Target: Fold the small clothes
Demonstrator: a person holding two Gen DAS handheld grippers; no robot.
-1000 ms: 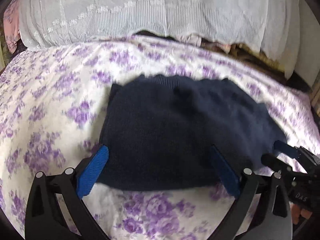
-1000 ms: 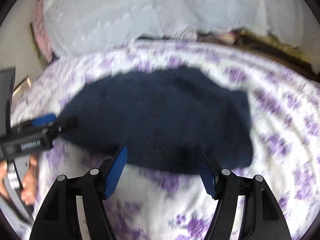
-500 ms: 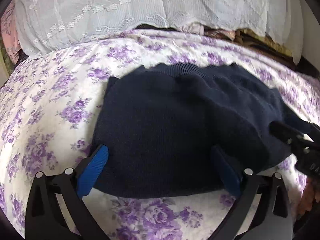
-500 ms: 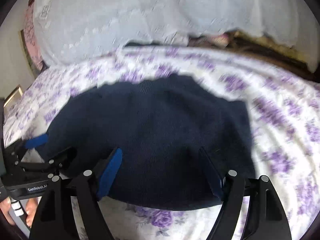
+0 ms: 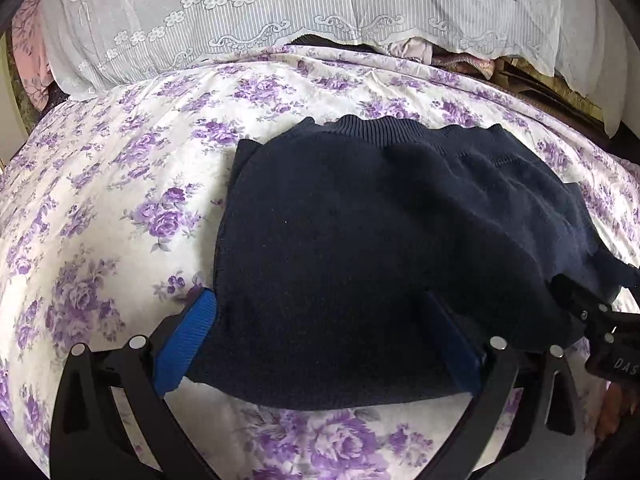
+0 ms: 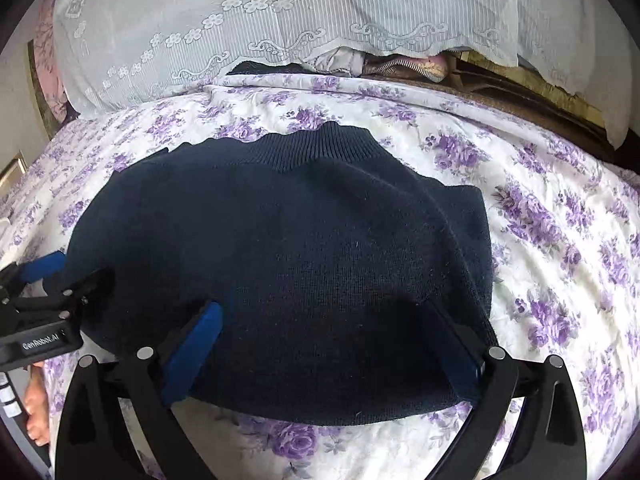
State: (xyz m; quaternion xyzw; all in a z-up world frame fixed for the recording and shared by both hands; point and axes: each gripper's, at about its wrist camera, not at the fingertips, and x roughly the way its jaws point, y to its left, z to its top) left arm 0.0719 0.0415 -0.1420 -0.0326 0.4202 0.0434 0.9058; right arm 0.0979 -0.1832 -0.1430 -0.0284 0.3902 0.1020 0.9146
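Left wrist view: the left gripper [image 5: 320, 334] stands wide at the bottom of the frame, its fingers straddling the near hem of the navy sweater [image 5: 380, 232], which lies mid-frame on the floral sheet [image 5: 120, 200]. Right wrist view: the right gripper [image 6: 324, 344] is also spread wide over the sweater [image 6: 288, 264] hem (ribbed collar toward the top), with the left gripper [image 6: 60, 276] at the left edge.

You're working over a bed [image 5: 120, 208] covered with a white sheet printed with purple roses. A dark navy knit sweater [image 5: 380, 248] lies flat on it, ribbed neckband toward the far side. Along the far edge, a white lace-trimmed cloth [image 5: 280, 12] hangs down to the sheet, with bunched fabrics [image 6: 400, 64] beneath its hem.
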